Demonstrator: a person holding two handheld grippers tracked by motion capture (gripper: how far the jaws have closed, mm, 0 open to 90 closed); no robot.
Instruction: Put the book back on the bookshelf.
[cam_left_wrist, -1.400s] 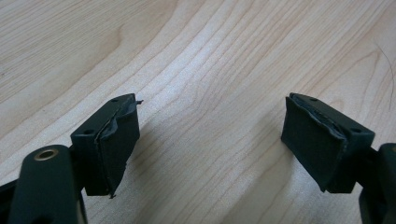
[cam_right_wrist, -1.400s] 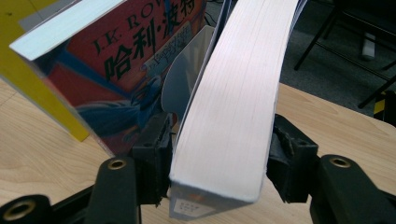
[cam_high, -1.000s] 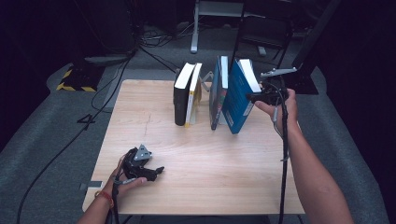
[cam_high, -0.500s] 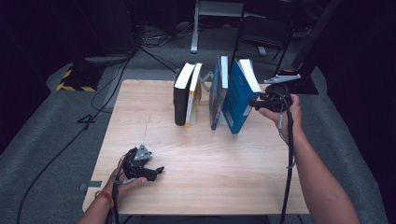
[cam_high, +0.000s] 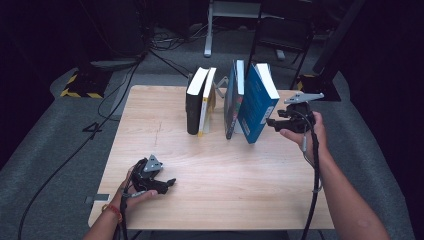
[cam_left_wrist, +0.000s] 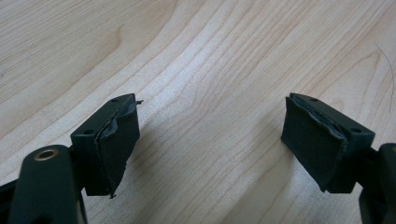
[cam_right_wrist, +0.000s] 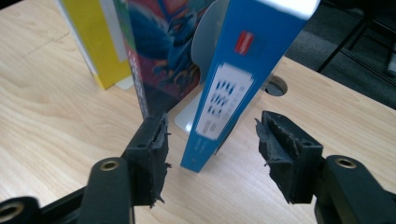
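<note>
Blue book (cam_right_wrist: 236, 79) between parted right tongs (cam_right_wrist: 212, 158)

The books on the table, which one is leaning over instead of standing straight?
The blue book at the right end, nearest the right gripper; it tilts, the others stand upright.

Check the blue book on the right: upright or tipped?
Tipped. The blue book leans left at the top toward the neighbouring book, bottom edge on the table.
</note>
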